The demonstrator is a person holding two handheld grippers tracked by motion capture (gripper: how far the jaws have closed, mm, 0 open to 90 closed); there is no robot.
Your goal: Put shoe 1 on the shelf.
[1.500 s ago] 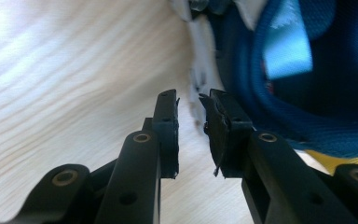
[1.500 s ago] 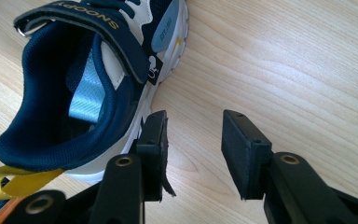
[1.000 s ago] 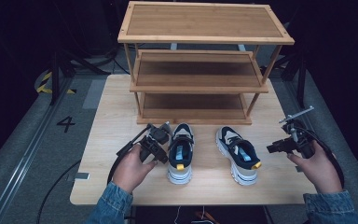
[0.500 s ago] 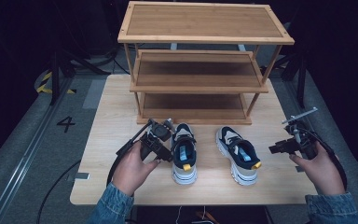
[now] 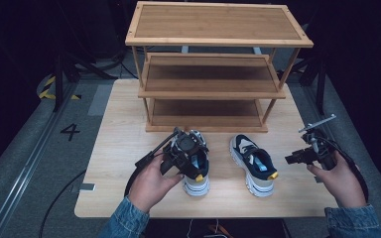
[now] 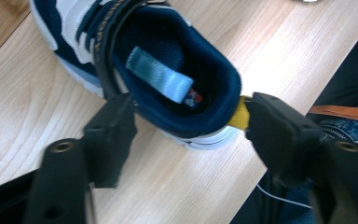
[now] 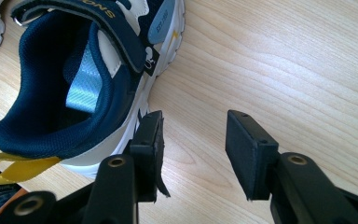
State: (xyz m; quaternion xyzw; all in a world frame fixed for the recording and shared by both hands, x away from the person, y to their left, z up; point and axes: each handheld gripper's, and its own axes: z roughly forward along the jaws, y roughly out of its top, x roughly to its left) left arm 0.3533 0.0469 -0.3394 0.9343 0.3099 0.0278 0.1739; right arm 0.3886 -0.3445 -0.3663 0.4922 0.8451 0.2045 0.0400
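Note:
Two navy and white sneakers stand side by side on the wooden table, toes toward the rack. My left gripper hovers over the heel of the left sneaker. In the left gripper view its jaws have just been opening and stand wide either side of the left sneaker's heel. One pad is close by the yellow heel loop, with no grip. My right gripper hangs open right of the right sneaker. Between the jaws of the right gripper is bare wood, beside that sneaker.
A three-tier wooden shoe rack stands at the back of the table, its shelves bare. Cables trail from both grippers toward the front edge. Dark floor with a marked "4" lies to the left.
My left gripper has risen and shifted right over the left sneaker's heel, and its jaws have spread wide. The sneaker has slid slightly right. The right gripper has stayed put.

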